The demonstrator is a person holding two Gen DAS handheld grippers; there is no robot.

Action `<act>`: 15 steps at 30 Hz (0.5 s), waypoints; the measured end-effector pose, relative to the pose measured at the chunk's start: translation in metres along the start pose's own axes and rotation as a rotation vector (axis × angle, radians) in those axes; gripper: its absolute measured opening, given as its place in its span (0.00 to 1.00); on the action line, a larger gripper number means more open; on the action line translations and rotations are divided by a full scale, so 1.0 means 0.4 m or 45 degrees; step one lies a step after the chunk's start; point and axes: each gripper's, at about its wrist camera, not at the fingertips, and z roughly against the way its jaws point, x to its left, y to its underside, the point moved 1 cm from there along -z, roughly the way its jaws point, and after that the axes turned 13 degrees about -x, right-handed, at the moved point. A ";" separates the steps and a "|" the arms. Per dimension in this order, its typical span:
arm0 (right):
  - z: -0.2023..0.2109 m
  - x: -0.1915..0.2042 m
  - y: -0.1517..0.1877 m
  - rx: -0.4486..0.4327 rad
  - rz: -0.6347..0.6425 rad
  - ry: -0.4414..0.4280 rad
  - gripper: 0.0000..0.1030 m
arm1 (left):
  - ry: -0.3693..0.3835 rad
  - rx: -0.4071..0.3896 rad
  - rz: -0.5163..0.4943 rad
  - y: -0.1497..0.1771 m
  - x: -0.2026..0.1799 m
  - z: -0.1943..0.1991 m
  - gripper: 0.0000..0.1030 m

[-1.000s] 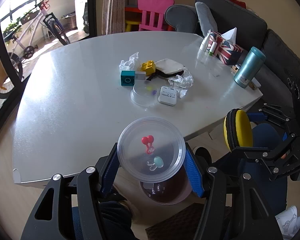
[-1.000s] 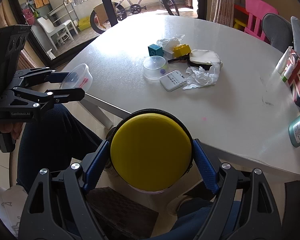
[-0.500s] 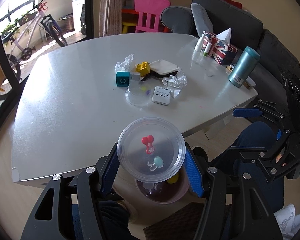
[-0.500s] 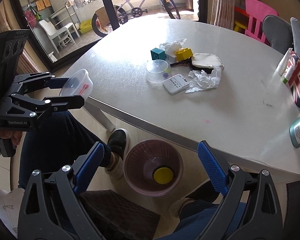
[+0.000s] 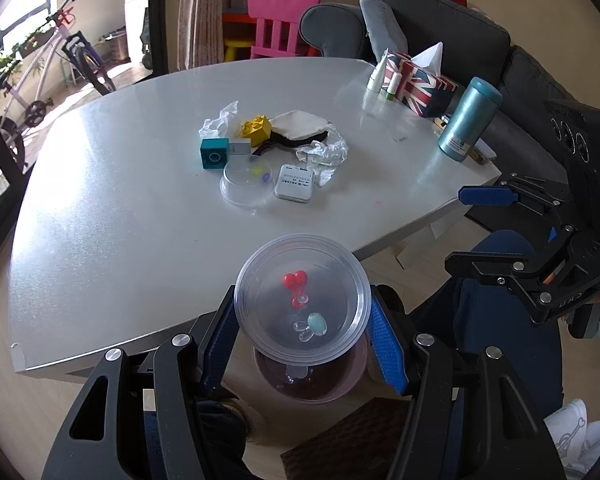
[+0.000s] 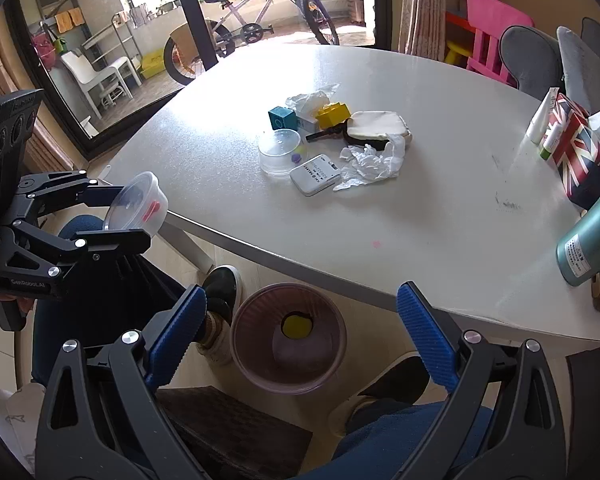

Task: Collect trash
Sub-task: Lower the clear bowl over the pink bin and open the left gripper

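Observation:
My left gripper (image 5: 303,336) is shut on a clear plastic container (image 5: 302,300) with small red and teal bits inside, held tilted above a pinkish trash bin (image 5: 312,380) on the floor; it also shows in the right wrist view (image 6: 138,208). My right gripper (image 6: 300,328) is open and empty above the bin (image 6: 289,338). A yellow round object (image 6: 297,325) lies at the bin's bottom. On the white table (image 6: 420,184) lie crumpled plastic wrap (image 6: 370,162) and a crumpled tissue (image 6: 308,100).
The table also holds a clear lid (image 6: 279,151), a white card box (image 6: 315,174), teal (image 6: 282,117) and yellow (image 6: 333,114) blocks, a cream pouch (image 6: 378,126), a flag tissue box (image 6: 578,152) and a teal bottle (image 6: 590,236). My legs and shoes flank the bin.
My right gripper opened and dropped the yellow round object, which now lies in the bin. The left gripper kept hold of the clear container over the bin.

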 end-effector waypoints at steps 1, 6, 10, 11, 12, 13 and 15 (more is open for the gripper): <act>0.003 -0.004 0.000 -0.003 -0.004 0.005 0.92 | 0.010 0.002 -0.001 0.000 -0.004 -0.001 0.61; 0.016 -0.021 -0.004 -0.019 -0.022 0.025 0.93 | 0.053 -0.024 0.009 -0.006 -0.013 0.003 0.93; 0.018 -0.028 -0.009 -0.024 -0.029 0.034 0.93 | 0.028 -0.021 0.020 -0.010 -0.008 -0.006 0.93; 0.018 -0.029 -0.011 -0.025 -0.029 0.034 0.93 | 0.022 -0.021 0.022 -0.012 -0.005 -0.006 0.93; 0.020 -0.029 -0.013 -0.028 -0.029 0.036 0.93 | 0.017 -0.023 0.024 -0.014 -0.002 -0.005 0.93; 0.021 -0.030 -0.015 -0.032 -0.029 0.037 0.94 | 0.010 -0.024 0.024 -0.017 -0.001 -0.005 0.93; 0.023 -0.032 -0.019 -0.039 -0.032 0.040 0.94 | -0.001 -0.029 0.022 -0.022 0.002 -0.003 0.93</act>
